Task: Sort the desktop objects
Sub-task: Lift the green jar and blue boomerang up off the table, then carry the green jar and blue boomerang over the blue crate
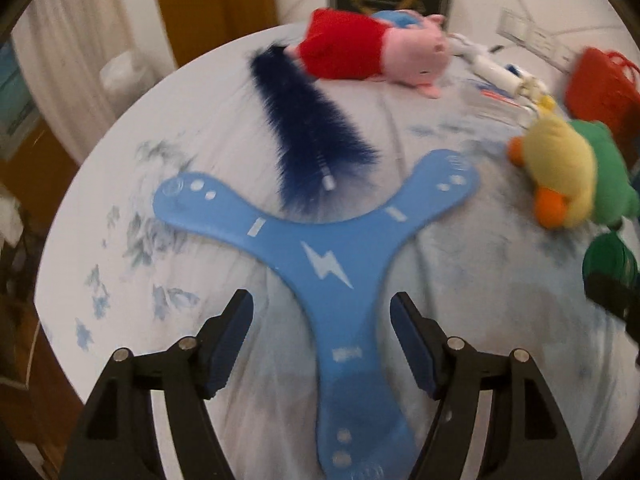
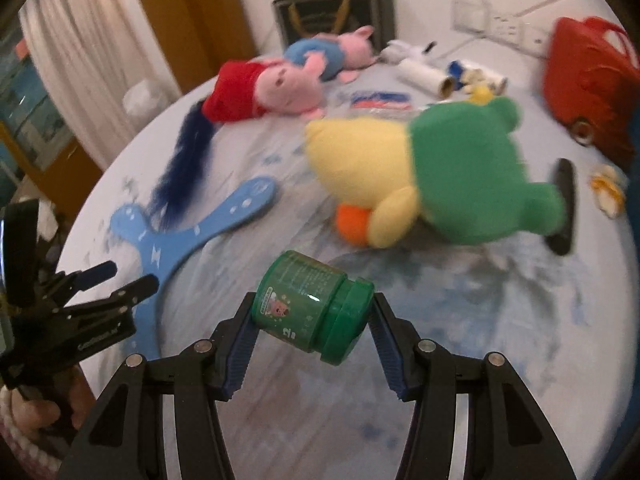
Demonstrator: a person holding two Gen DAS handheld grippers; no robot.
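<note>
Green plastic jar (image 2: 310, 306), tilted, sits clamped in the right claw (image 2: 311, 316) above the cloth-covered surface (image 2: 460, 320), with the yellow-and-green plush (image 2: 420, 176) beyond the jar and, left of the jar, the blue boomerang (image 1: 320, 264) lying between the left claw's (image 1: 322, 340) wide-spread fingers.
</note>
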